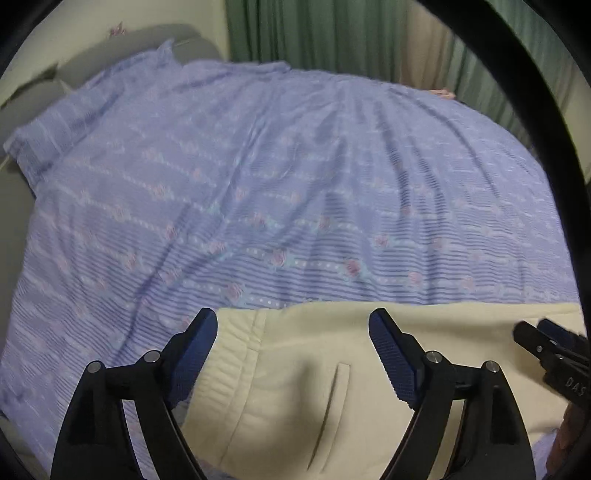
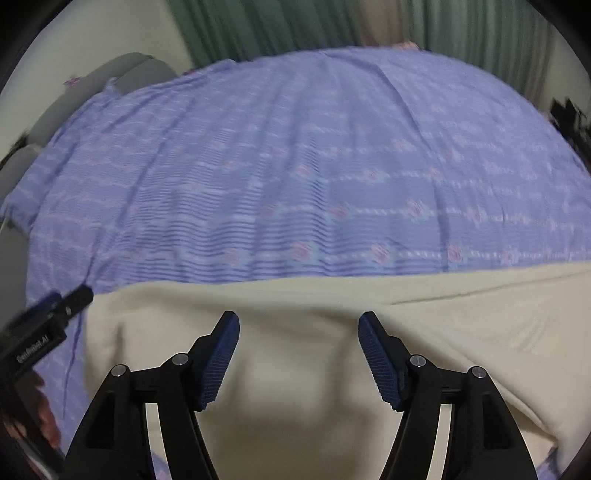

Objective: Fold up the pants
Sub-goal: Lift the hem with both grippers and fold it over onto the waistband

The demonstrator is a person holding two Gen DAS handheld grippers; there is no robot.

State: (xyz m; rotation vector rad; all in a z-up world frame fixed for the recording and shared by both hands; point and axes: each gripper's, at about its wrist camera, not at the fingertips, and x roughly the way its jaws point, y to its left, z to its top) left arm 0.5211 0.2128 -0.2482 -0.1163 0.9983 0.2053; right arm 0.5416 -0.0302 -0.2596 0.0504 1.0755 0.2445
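Observation:
Cream pants [image 1: 332, 369] lie flat on a purple flowered bedsheet [image 1: 258, 184], at the near edge of the bed. In the left wrist view I see the elastic waistband at the left and a slit pocket. My left gripper [image 1: 293, 325] is open and empty, hovering over the waist end. My right gripper [image 2: 299, 328] is open and empty over the plain cream cloth [image 2: 295, 387] further along the pants. Each gripper shows at the edge of the other's view: the right gripper [image 1: 532, 338] and the left gripper [image 2: 75, 295].
The bedsheet [image 2: 295, 166] covers the bed and is wrinkled. A grey headboard [image 1: 44, 88] stands at the far left. Green curtains [image 1: 332, 33] hang behind the bed. A dark object [image 2: 569, 114] sits at the right edge.

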